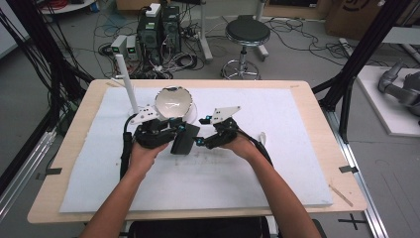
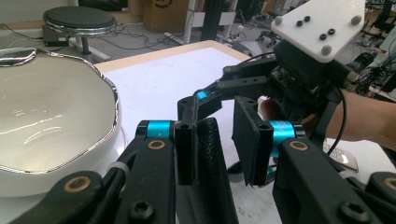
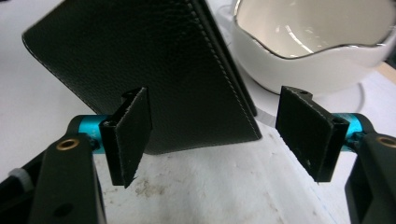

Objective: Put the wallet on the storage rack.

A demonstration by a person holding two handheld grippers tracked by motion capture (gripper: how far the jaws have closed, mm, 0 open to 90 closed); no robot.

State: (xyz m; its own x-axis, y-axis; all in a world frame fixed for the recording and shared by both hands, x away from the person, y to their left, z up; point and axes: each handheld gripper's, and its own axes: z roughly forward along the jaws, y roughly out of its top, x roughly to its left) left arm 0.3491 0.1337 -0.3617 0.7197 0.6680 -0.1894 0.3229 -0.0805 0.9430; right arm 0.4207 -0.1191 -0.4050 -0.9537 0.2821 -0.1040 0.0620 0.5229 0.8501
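The left gripper (image 1: 171,135) pinched a black leather wallet (image 1: 184,139) between its jaws, holding it upright just in front of a white bowl (image 1: 173,102), apparently to present its folded edge. The right gripper (image 3: 215,135) stood with jaws wide apart and empty, the wallet's corner lying just beyond them, seemingly poised to take or open it. Bowl and wallet sat over a white mat (image 1: 277,148) covering the table.

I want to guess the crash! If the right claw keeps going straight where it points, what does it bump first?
Most likely the black leather wallet, held up right ahead between the right claw's open jaws. The white bowl sits behind it, off to one side. Exact depth is hard to judge.
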